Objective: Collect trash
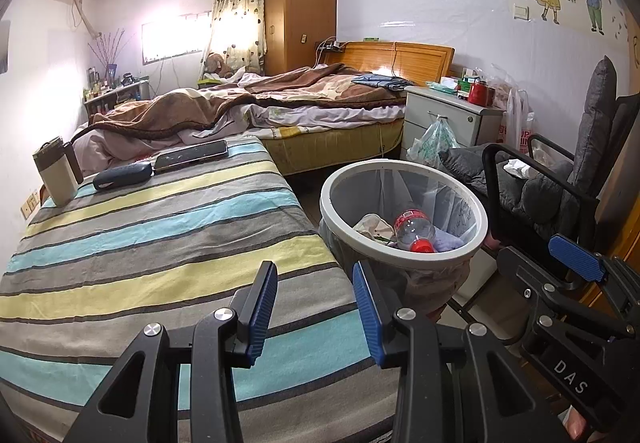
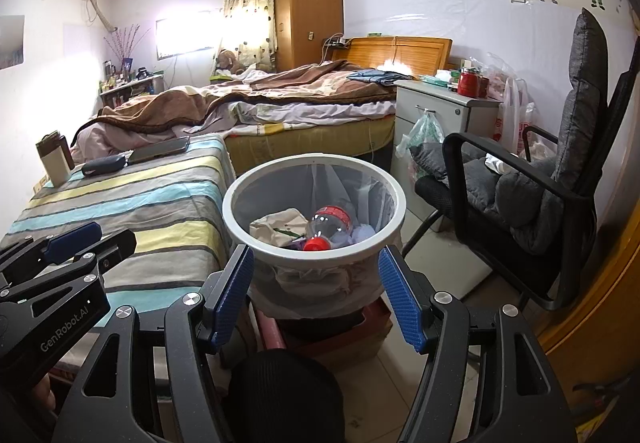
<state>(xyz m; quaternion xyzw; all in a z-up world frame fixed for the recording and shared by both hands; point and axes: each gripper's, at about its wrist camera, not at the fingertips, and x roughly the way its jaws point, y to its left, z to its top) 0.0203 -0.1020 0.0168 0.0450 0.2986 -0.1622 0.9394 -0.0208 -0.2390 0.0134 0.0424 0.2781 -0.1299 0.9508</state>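
While both tools hover with nothing in them, the left gripper [image 1: 315, 307] has its 2 blue ribbed pads parted over the near end of the striped grey, yellow and turquoise cloth-covered surface [image 1: 160, 243], and the right gripper [image 2: 316, 295] has its 2 pads spread wider, just short of the round white-rimmed waste bin with a thin clear liner [image 2: 240, 187].

The trash sits inside that bin: 1 clear plastic bottle with a red label and red cap [image 2: 328, 225], 1 crumpled beige paper wad [image 2: 280, 225] and 1 pale lilac scrap [image 2: 362, 233].

Judging by this, the step in hand looks like finding any last piece or gathering the liner. For the liner, each gripper should pinch the film where it folds over the rim, on opposite sides, and lift evenly so the bottle does not roll out.

On the striped surface I count 1 cream and brown lidded tumbler [image 1: 58, 173], 1 dark blue oval case [image 1: 122, 175] and 1 black slab-like phone [image 1: 192, 155]; none looks like trash. Beyond stands 1 black-framed armchair with grey cushions [image 2: 540, 179], holding 1 white crumpled tissue [image 2: 498, 163], a likely candidate.
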